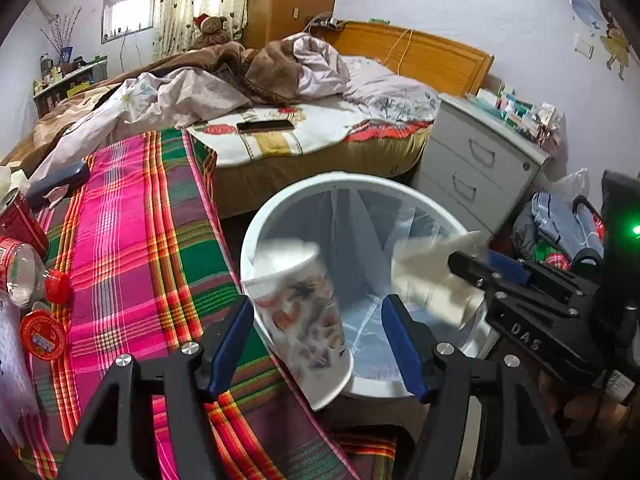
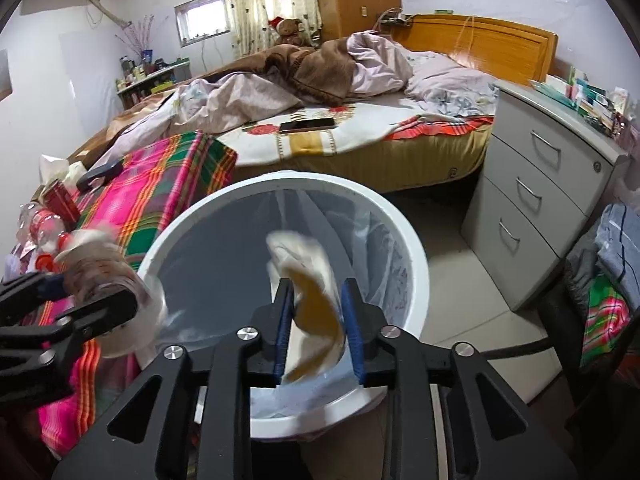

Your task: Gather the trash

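Observation:
A white trash bin (image 1: 400,192) lined with a clear bag stands on the floor beside the plaid-covered table; it also shows in the right wrist view (image 2: 412,248). My left gripper (image 1: 318,344) is open, and a printed paper cup (image 1: 304,312) sits blurred between its fingers over the bin's left rim, apart from the right finger. My right gripper (image 2: 320,328) is open over the bin, with a white and yellow wrapper (image 2: 316,304) blurred between its fingers. That wrapper (image 1: 432,276) shows at the right gripper's tip in the left wrist view.
The plaid cloth (image 1: 132,240) carries a red can (image 1: 20,220), a clear bottle with red cap (image 1: 32,276) and a red lid (image 1: 42,334). A bed (image 1: 280,136) with a phone (image 1: 264,125) lies behind. A grey drawer unit (image 1: 476,168) stands right.

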Demonstrator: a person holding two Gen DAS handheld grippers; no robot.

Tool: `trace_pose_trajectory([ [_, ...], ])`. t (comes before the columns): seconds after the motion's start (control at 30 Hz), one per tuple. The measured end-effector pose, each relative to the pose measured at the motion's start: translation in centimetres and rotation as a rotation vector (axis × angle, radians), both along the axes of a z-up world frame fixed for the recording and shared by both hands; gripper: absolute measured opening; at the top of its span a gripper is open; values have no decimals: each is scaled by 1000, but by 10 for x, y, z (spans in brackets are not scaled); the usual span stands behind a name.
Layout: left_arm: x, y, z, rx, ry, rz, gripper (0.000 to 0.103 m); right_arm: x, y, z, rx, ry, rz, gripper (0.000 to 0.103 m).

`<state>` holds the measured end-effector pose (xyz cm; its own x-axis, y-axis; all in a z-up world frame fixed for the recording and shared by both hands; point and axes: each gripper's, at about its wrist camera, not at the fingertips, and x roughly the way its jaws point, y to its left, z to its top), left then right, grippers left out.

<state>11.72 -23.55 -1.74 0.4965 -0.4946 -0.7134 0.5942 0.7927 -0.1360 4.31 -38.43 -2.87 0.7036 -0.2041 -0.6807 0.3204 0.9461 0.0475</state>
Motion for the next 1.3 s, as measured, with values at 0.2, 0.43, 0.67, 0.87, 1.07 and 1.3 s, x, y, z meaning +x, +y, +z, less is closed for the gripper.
trace_pose_trajectory([
  [0.2,-7,11,9,37,-67,65,69,-12,6,7,25,-51,1,57],
  [0.43,-28,46,24,30,-155,168,73,-25,36,21,32,-102,51,56],
  [0.67,-45,87,24,42,-189,275,73,-32,70,28,27,-141,103,56],
  [0.87,-54,121,23,32,-205,364,73,-32,94,29,19,-148,149,56],
  [1.07,-58,141,17,36,-185,405,73,-28,114,25,15,-146,191,56],
  [1.3,-62,158,15,16,-183,426,73,-28,134,27,-8,-143,219,56],
])
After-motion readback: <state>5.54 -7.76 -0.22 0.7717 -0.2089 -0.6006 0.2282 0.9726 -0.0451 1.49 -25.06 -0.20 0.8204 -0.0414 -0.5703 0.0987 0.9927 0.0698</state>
